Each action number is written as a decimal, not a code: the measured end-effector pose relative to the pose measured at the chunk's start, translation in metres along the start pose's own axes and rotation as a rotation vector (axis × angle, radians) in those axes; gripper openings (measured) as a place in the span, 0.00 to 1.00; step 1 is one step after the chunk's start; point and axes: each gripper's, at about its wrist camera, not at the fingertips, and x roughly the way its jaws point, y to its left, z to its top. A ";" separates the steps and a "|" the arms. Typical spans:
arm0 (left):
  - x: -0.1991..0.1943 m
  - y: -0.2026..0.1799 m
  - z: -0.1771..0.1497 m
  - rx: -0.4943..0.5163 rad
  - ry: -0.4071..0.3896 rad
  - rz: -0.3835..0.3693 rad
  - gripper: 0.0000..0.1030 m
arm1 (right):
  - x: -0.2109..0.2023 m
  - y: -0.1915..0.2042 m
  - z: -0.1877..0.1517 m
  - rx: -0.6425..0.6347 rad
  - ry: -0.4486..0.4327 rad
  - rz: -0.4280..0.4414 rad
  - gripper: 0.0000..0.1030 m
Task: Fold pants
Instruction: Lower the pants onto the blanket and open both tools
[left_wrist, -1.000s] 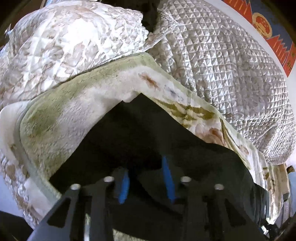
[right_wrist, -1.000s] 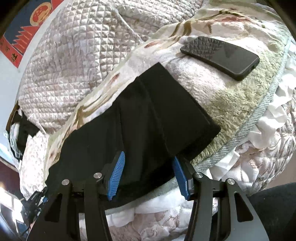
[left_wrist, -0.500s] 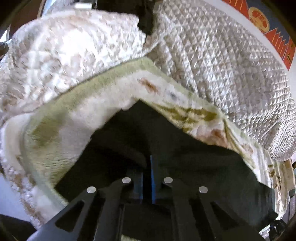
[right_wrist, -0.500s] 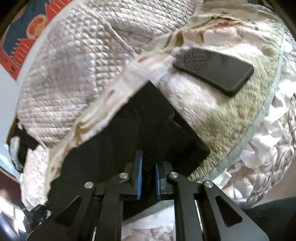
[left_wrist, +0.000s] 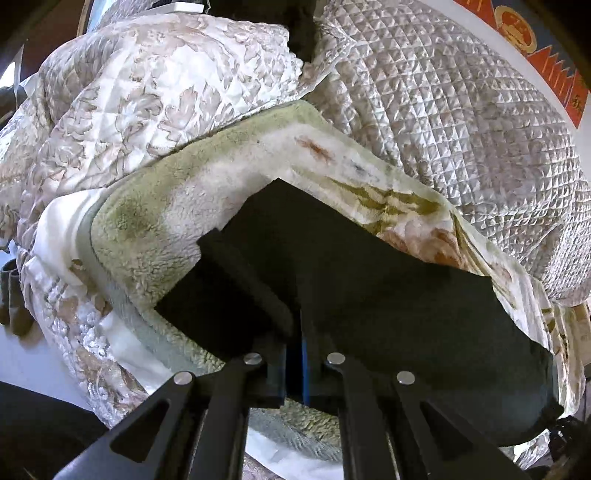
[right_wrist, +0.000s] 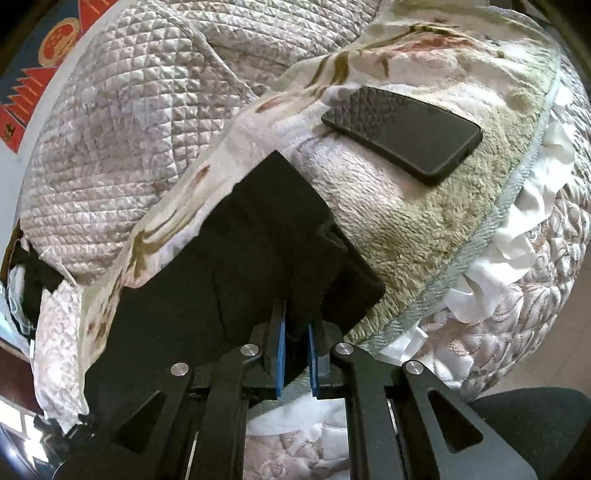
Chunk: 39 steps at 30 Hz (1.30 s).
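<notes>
Black pants (left_wrist: 369, 291) lie spread along a fleecy green-and-cream blanket (left_wrist: 147, 206) on a bed. In the left wrist view my left gripper (left_wrist: 295, 354) is shut on the near edge of the pants, close to their left end, where a doubled layer sticks out. The right wrist view shows the same pants (right_wrist: 236, 266) at their right end. My right gripper (right_wrist: 295, 350) is shut on the near hem there, black cloth pinched between the blue pads (right_wrist: 281, 354).
A black phone (right_wrist: 402, 133) lies on the blanket (right_wrist: 406, 229) just beyond the right end of the pants. Quilted silver and floral bedding (left_wrist: 461, 122) is piled behind. The bed's frilled edge (right_wrist: 498, 266) drops off at the near side.
Both grippers went from open around the pants' near edge to shut on it. The left end of the pants has since been drawn out, baring more blanket.
</notes>
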 end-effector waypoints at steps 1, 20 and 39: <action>-0.001 0.001 0.000 -0.002 0.002 0.006 0.07 | 0.001 -0.001 -0.001 0.007 0.001 -0.004 0.09; 0.025 -0.031 0.014 0.130 0.070 -0.008 0.36 | 0.010 0.052 -0.013 -0.346 -0.034 -0.143 0.28; 0.078 -0.044 0.059 0.207 0.007 0.082 0.38 | 0.082 0.053 0.069 -0.366 -0.082 -0.215 0.34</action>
